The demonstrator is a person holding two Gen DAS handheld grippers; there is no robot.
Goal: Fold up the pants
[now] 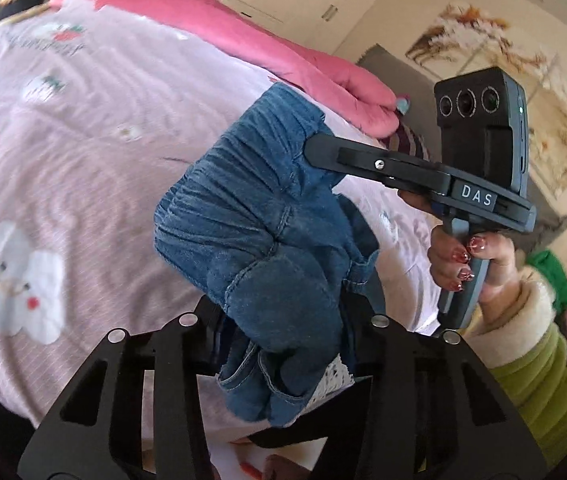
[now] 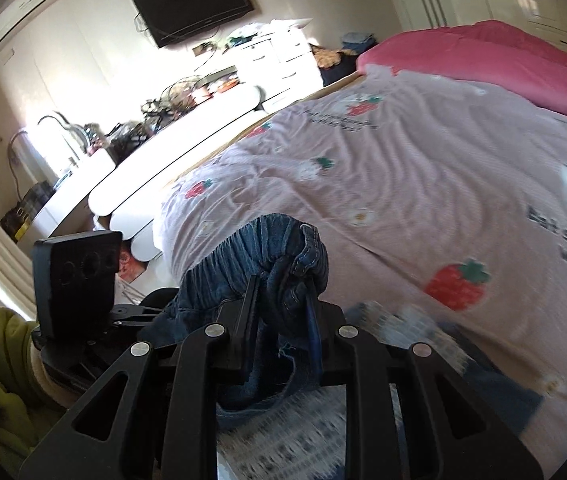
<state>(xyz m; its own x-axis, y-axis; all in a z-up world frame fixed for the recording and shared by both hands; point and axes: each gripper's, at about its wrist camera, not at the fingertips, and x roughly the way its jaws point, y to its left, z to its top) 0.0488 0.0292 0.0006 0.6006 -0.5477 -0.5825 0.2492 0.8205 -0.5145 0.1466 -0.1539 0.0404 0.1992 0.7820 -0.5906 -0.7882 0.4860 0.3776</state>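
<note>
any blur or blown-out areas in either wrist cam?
Right wrist view: motion blur smears the lower bedspread, and the dresser is blown out by sunlight. Left wrist view: mostly sharp, with the denim pants crisp; fisheye bending at the edges in both.

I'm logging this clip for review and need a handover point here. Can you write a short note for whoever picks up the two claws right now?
Left claw: shut on the pants, a bunched wad of denim between its fingers.
Right claw: shut on the pants at the elastic waistband.
Pants: held up between both claws, crumpled, above the pink strawberry bedspread; the claws are close together.
Done: pants picked up, both grips secure.
Left: no neat fold shows yet. Probably spread the pants flat on the bedspread, align the legs, then fold.
</note>
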